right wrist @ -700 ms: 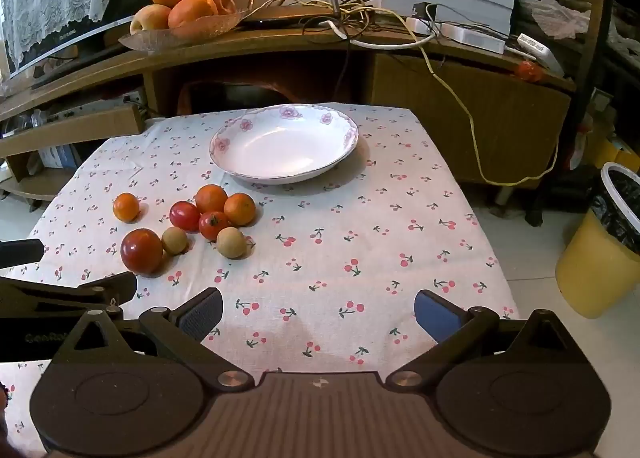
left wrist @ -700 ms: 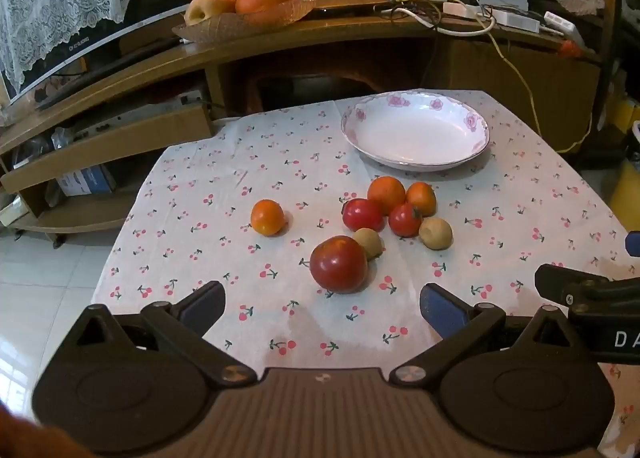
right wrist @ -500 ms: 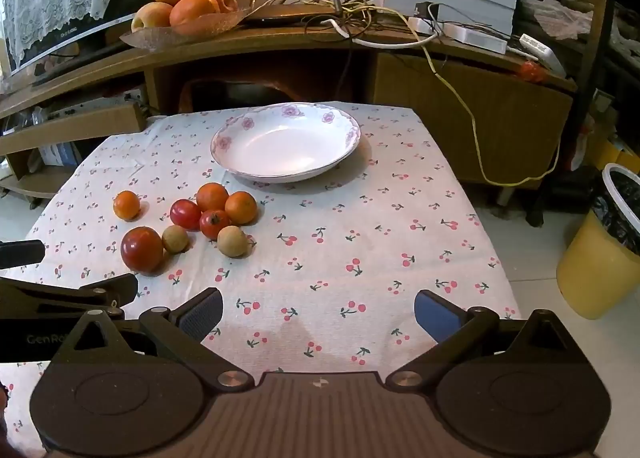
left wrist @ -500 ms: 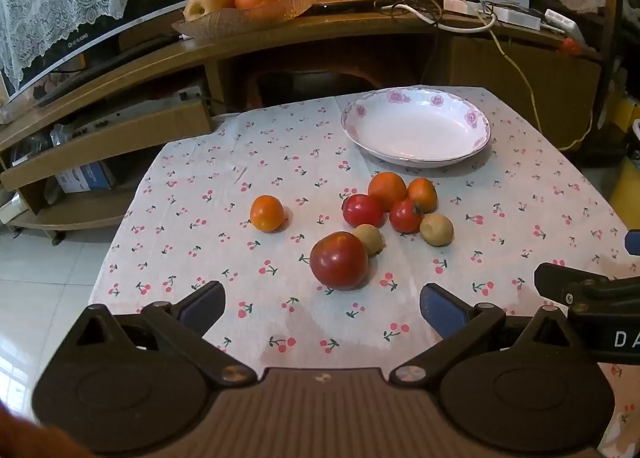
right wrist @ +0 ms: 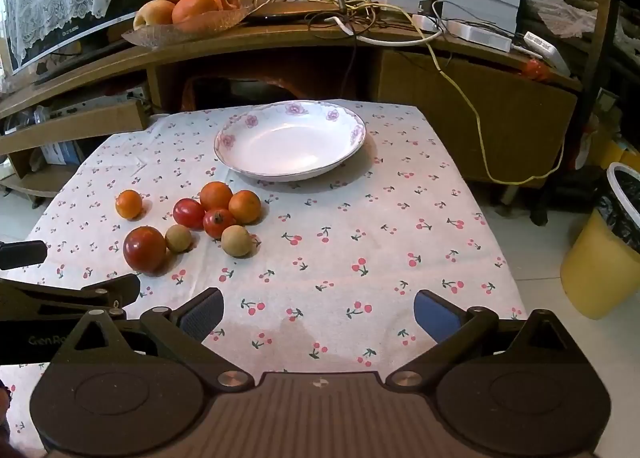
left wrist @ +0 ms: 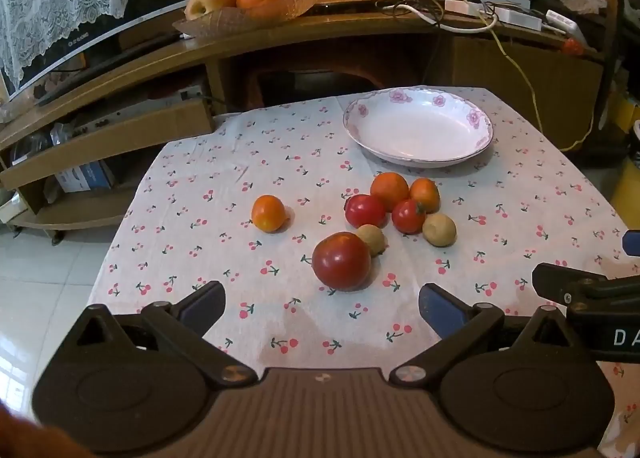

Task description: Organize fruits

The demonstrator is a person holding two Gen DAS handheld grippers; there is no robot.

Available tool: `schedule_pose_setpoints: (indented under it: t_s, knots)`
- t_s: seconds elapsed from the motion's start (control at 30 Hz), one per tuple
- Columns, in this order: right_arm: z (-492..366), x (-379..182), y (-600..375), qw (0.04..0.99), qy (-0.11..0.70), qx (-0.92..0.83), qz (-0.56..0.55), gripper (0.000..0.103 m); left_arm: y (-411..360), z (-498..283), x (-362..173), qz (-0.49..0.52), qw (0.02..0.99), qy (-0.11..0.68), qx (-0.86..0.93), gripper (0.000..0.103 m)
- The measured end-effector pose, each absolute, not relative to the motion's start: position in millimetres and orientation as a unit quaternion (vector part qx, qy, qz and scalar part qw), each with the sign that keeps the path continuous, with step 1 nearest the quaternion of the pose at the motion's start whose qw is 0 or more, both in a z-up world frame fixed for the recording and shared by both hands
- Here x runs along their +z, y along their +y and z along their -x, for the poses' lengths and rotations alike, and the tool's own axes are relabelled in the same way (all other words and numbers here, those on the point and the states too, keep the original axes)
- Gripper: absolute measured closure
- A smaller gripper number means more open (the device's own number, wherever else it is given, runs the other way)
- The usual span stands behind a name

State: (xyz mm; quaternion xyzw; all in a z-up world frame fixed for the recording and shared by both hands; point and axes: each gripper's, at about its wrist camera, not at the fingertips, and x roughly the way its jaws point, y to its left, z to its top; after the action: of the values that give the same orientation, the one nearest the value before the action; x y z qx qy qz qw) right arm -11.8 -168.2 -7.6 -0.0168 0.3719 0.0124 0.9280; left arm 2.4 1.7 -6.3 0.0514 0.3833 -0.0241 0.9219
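While the left gripper (left wrist: 320, 302) has eased a little forward over the last half second, so that the big red tomato (left wrist: 341, 261) now sits slightly lower in its view and closer to the gap between the fingers, nothing on the cloth has shifted and no fruit has been lifted. That suggests the approach to a first pick is only starting. The left fingers stand wide apart and empty, with the tomato just ahead of them and a touch toward the right finger (left wrist: 440, 308). The right gripper (right wrist: 318, 310) is likewise spread and holding nothing, with only bare cherry-print tablecloth (right wrist: 400, 217) between its fingers; the fruit cluster lies ahead and off beyond its left finger. The white plate (left wrist: 476, 137) is empty, farther ahead past the cluster. The tomato is nearly round, so it has no real long axis; I cannot tell which way its stem end points.
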Motion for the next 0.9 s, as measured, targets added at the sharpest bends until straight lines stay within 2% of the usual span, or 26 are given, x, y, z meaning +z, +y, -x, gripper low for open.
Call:
schedule_pose_setpoints:
  t_s: [0.57,0.9]
  knots:
    - [10.4,-5.1,-163.2,0.927,0.374,0.016,0.020,0.004,2.8,-3.1,-2.1,-0.062,0.923,0.378,-0.026,0.000]
    - [-9.4,-5.1,-158.7,0.926,0.371,0.052,0.040,0.008,12.2,-19.7,-8.2,-0.074,0.924,0.371,-0.061,0.000]
